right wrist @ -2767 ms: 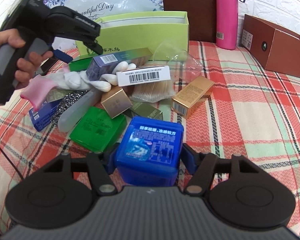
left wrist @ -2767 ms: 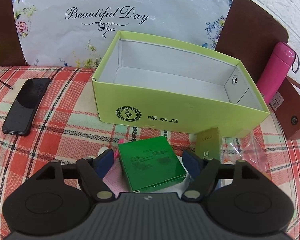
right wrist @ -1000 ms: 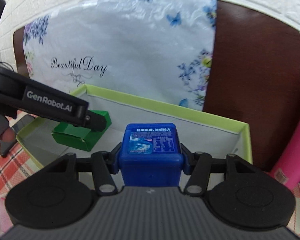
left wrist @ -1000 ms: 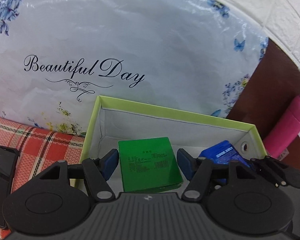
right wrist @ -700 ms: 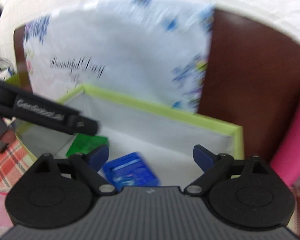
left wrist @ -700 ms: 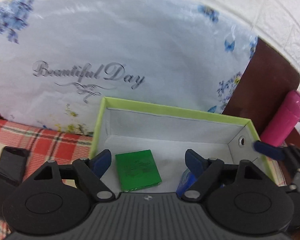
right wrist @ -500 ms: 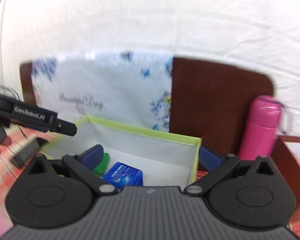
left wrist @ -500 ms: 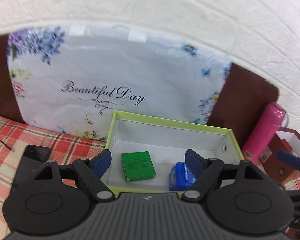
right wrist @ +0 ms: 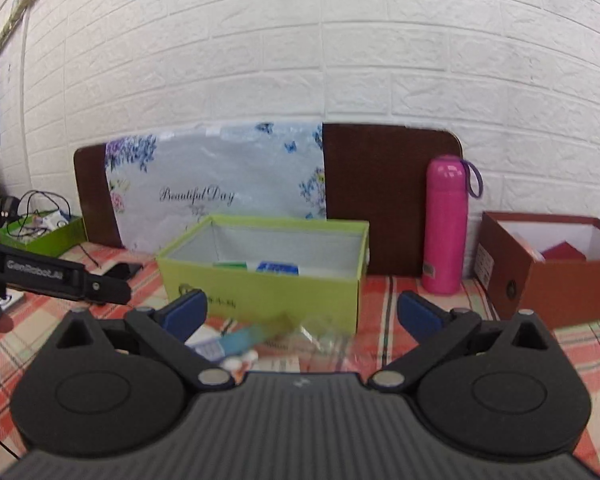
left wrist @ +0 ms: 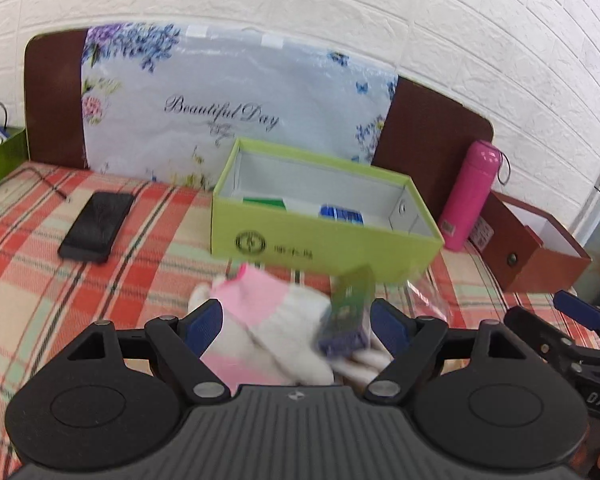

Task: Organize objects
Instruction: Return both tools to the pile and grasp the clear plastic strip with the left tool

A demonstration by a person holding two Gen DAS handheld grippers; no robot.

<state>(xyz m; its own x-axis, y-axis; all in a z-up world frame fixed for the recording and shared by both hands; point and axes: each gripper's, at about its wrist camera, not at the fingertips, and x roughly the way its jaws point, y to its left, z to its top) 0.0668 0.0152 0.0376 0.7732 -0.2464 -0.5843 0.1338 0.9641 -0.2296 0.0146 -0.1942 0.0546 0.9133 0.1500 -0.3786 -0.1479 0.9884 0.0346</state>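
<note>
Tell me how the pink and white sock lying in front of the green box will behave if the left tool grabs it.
The pink and white sock looks like soft knit lying crumpled on the cloth, so it will probably sag and drape rather than hold shape. It seems light. A small box appears to rest on it and may slide off when lifted.

A: How does the black left gripper (left wrist: 296, 322) with blue finger pads stand?
B: Jaws spread wide, nothing between them.
A: And the matching black right gripper (right wrist: 300, 314)?
B: Also spread wide and empty, beside the left one.
</note>
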